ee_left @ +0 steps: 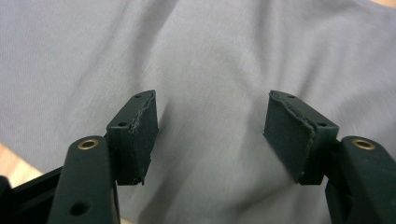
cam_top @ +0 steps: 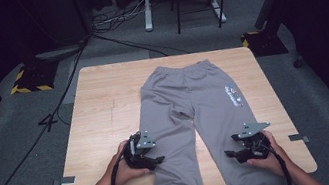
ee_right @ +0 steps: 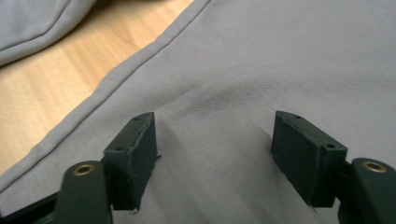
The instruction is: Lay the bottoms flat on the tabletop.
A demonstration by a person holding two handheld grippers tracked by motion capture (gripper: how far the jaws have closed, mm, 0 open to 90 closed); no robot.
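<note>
A: Are the left tongs [cam_top: 159,159] gripping the grey trousers [cam_top: 194,102]?
B: No, both are gaping, empty, over the legs; the right tongs [cam_top: 228,154] are hovering beside the inner seam, bare table [cam_top: 99,108] lying beyond.

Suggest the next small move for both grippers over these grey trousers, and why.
Probably lower both and pinch cloth: the left gripper and right gripper are each open over a leg of the grey trousers, which lie flat on the table, with nothing held.
</note>
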